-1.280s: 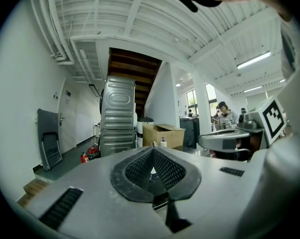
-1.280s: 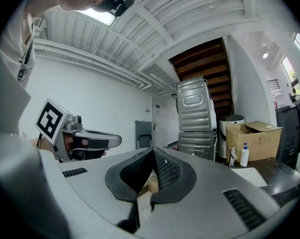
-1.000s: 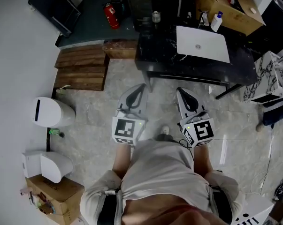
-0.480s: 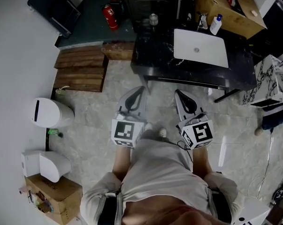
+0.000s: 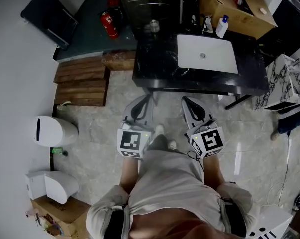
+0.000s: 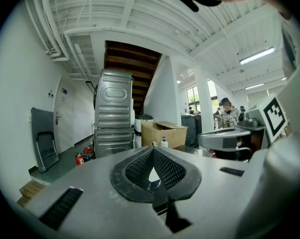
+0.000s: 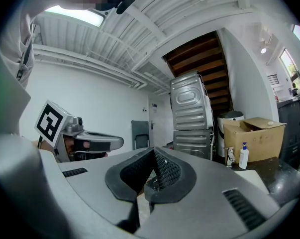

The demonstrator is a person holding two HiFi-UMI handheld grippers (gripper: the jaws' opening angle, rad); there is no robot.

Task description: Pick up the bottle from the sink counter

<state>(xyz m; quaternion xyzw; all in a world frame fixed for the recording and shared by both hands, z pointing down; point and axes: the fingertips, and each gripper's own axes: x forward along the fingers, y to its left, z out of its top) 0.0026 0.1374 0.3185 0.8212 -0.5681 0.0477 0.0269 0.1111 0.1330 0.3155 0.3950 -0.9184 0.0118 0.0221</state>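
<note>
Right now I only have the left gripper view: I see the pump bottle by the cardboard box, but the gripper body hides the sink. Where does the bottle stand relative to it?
Observer: In the head view, the white pump bottle stands upright on the dark counter, behind the far edge of the white sink basin, right of the faucet.
Operator: Is the right gripper open?
Observer: No; the right gripper view shows the right gripper with jaws together, nothing between them.
Operator: Are we at the counter?
Observer: Not yet; from above, the left gripper and the right one are short of its front edge, over the floor.
</note>
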